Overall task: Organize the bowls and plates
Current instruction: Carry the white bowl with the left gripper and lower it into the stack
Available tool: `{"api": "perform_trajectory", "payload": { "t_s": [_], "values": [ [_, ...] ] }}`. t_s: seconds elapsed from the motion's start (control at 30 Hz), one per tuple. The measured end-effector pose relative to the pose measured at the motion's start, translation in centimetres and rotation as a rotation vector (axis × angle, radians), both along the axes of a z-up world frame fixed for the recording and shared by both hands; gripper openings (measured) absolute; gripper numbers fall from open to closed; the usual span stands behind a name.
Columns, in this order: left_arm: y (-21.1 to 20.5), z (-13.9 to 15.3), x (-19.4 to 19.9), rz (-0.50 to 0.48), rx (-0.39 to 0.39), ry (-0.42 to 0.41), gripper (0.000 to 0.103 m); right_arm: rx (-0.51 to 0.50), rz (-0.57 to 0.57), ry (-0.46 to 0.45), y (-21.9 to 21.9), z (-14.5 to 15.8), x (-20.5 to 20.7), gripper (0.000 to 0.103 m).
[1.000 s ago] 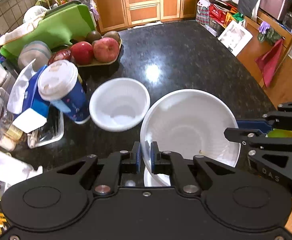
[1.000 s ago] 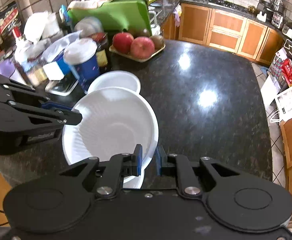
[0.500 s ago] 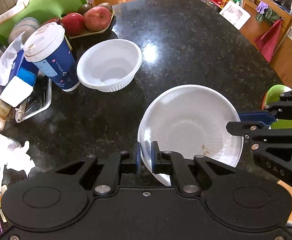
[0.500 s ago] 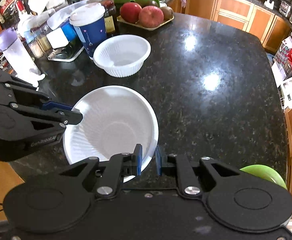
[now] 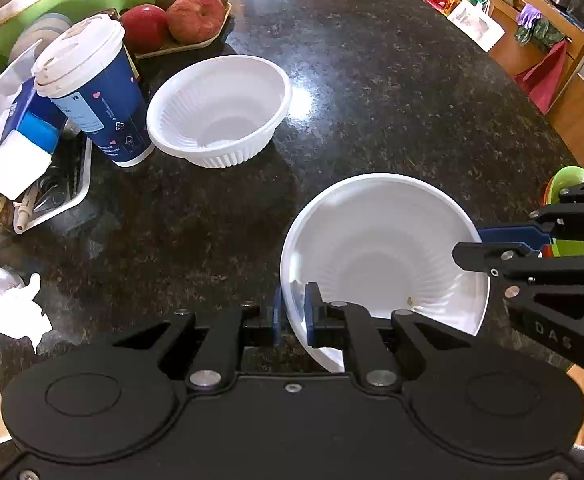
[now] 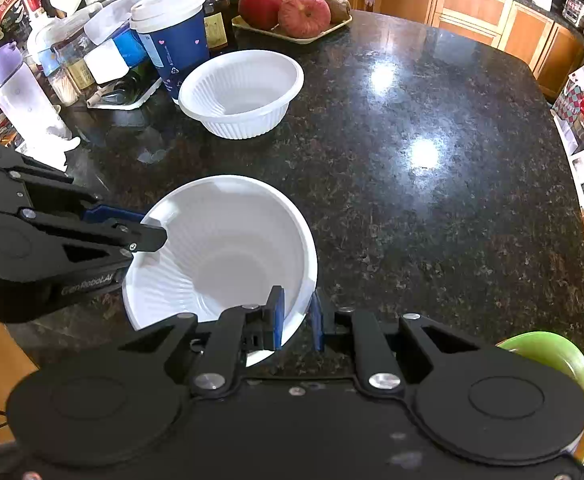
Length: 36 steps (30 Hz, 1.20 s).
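A large white ribbed bowl (image 5: 380,256) (image 6: 219,256) sits low over the dark granite counter (image 5: 392,92), near its front edge. My left gripper (image 5: 294,316) (image 6: 151,228) straddles the bowl's left rim. Its jaws are opening, and a thin gap shows beside the rim. My right gripper (image 6: 296,318) (image 5: 468,244) is shut on the opposite rim. A smaller white ribbed bowl (image 5: 219,112) (image 6: 243,92) stands upright farther back, apart from both grippers.
A blue lidded paper cup (image 5: 91,92) (image 6: 175,36) stands just left of the small bowl. Behind it is a tray of apples (image 5: 179,20) (image 6: 292,12). Bottles and boxes crowd the left side. A green bowl (image 5: 568,184) (image 6: 552,360) sits beyond the counter's right edge.
Both grippers came down with the large bowl toward the counter, and it now looks clear of the small bowl. The left jaws have widened slightly around the rim.
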<state>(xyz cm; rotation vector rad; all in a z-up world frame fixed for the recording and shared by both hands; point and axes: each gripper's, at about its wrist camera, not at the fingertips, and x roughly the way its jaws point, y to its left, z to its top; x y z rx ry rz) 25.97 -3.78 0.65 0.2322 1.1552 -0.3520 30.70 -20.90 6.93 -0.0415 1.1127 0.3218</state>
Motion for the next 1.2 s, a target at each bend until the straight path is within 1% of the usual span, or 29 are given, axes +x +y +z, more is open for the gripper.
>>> {"api": "perform_trajectory", "payload": {
  "t_s": [0.1,0.23,0.3,0.33,0.37,0.5,0.8,1.03,1.2],
  "values": [
    [0.1,0.1,0.1,-0.009,-0.012,0.005,0.021,0.001,0.0,0.013,-0.2,-0.2,0.1,0.017],
    [0.3,0.2,-0.1,-0.015,-0.026,-0.012,0.024,0.011,0.008,0.023,-0.2,-0.3,0.2,0.02],
    [0.3,0.4,-0.1,-0.018,-0.034,-0.019,0.029,0.015,0.013,0.02,-0.1,-0.2,0.2,0.02],
    [0.3,0.4,-0.2,-0.022,-0.036,-0.022,0.034,0.017,0.014,0.016,-0.1,-0.2,0.2,0.02],
    [0.3,0.5,-0.2,-0.023,-0.036,-0.025,0.037,0.018,0.017,0.014,-0.1,-0.1,0.2,0.022],
    [0.1,0.4,-0.2,-0.03,-0.023,-0.033,0.037,0.023,0.015,0.005,-0.1,0.1,0.3,0.025],
    [0.7,0.6,-0.2,-0.021,-0.036,-0.033,0.037,0.042,0.007,-0.007,-0.6,0.7,0.6,0.027],
    [1.9,2.5,0.1,0.003,-0.073,-0.074,0.037,0.072,0.004,-0.05,-1.2,2.6,1.3,0.027],
    [3.5,4.3,1.5,0.07,-0.119,-0.129,0.037,0.115,0.012,-0.074,-1.5,4.3,3.0,0.027]
  ]
}}
